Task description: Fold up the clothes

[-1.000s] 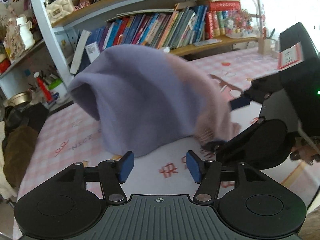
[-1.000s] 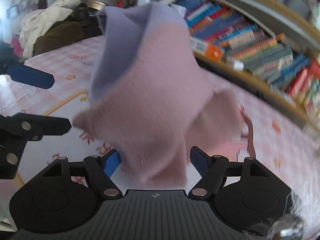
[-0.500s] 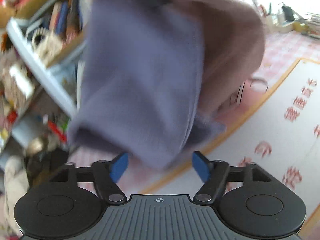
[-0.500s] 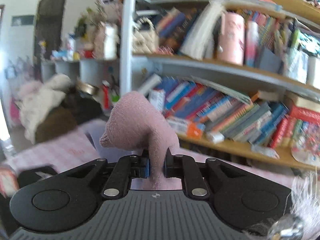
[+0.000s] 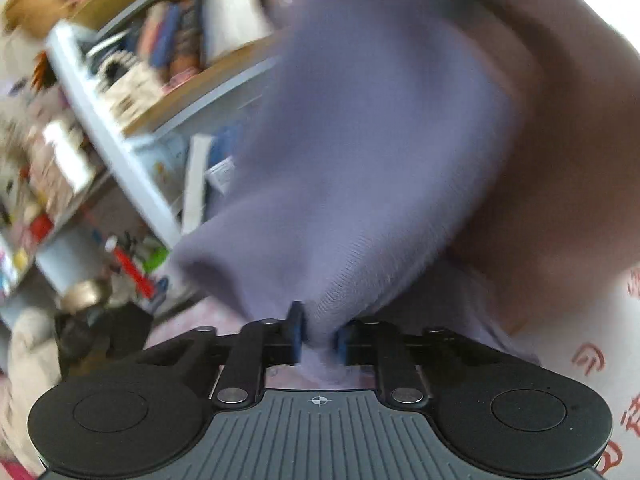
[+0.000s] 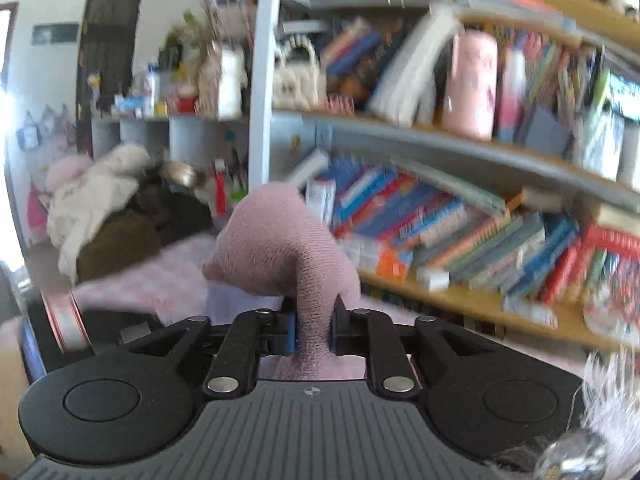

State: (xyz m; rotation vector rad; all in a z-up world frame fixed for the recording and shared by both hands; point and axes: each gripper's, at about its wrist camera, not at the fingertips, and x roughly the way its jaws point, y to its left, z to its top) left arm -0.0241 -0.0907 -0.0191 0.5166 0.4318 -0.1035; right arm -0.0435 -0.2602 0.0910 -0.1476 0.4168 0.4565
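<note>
Where a second ago both sets of jaws stood apart around loose fabric, now clamped: left gripper [image 5: 318,334] closing on the lilac end of the garment [image 5: 360,152], right gripper [image 6: 313,330] easing slightly, pads on the pink end [image 6: 288,248]. Lifted clear of the pink checked tabletop [image 6: 160,280], hanging between both; bookshelf [image 6: 460,140] behind.

Lavender-and-pink garment [image 5: 360,152]; pink-checked tablecloth [image 6: 160,280]

Motion blurs the bookshelf [image 6: 460,148]; the garment [image 5: 360,140] runs off the top edge.
</note>
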